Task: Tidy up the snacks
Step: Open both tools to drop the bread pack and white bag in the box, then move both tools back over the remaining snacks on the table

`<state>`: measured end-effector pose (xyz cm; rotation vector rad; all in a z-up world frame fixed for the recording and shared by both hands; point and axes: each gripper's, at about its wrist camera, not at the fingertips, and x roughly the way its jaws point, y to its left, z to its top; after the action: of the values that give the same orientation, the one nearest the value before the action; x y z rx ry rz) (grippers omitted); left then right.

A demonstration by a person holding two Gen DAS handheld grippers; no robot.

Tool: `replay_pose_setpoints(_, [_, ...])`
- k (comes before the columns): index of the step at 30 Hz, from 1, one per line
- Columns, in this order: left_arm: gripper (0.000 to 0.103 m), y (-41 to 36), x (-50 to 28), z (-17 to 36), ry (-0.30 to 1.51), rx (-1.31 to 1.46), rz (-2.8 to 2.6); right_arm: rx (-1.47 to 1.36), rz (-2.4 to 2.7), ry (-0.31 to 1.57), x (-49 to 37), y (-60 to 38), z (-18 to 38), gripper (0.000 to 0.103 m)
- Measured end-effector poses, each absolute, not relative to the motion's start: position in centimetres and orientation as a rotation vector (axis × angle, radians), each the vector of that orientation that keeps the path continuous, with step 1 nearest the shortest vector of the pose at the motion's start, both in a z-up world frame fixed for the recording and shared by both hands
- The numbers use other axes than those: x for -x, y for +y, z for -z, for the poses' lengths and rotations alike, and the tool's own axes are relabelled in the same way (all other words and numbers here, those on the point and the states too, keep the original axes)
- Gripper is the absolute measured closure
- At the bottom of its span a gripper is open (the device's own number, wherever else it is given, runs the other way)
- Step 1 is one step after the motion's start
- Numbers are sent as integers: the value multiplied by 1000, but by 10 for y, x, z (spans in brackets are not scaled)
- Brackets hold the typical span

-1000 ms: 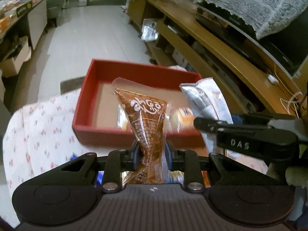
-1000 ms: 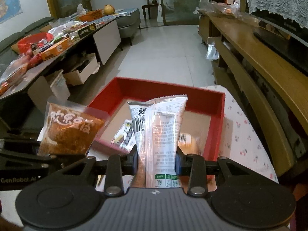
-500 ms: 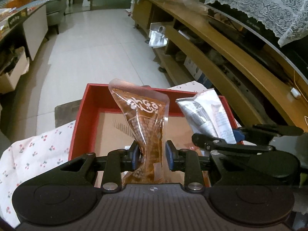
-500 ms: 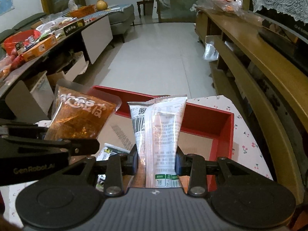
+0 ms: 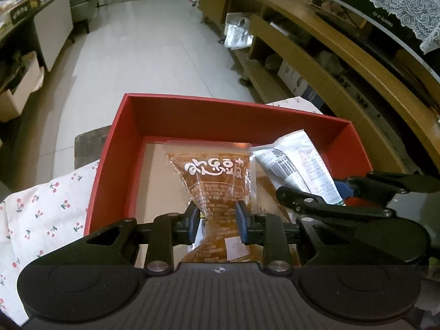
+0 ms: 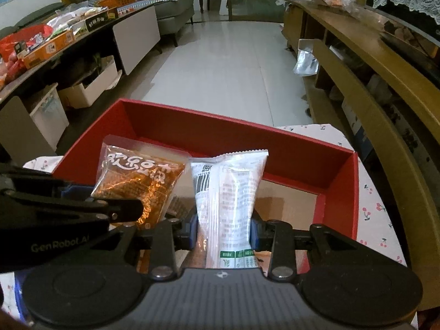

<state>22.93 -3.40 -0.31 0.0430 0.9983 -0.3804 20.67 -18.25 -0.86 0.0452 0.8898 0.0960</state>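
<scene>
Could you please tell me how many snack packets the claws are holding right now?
2: a brown packet in the left claw, a white packet in the right claw, both over the red box.

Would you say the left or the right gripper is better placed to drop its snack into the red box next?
Left, marginally: the left gripper holds the brown packet over the red box floor; the right gripper with the white packet looks nearer its front edge.

You have the brown snack packet (image 5: pixel 217 181) (white lettering) and the white snack packet (image 6: pixel 228 192) upright, side by side, over the red box (image 5: pixel 115 170).
</scene>
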Motion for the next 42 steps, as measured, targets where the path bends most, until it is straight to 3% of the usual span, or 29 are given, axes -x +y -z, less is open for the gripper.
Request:
replay_pose_setpoints(4, [61, -34, -227, 0, 986, -59, 371, -37, -88, 897, -207, -182, 8, 47])
replay_pose_setpoints(9, [43, -30, -225, -3, 973, -73, 342, -7, -68, 890, -206, -178, 5, 42])
replay_pose_setpoints(15, [34, -27, -220, -15, 941, -72, 331, -16, -56, 869, -200, -179, -6, 39])
replay_pose_setpoints(42, [16, -3, -162, -45, 866, -96, 326, -14, -82, 824, -138, -164, -42, 35])
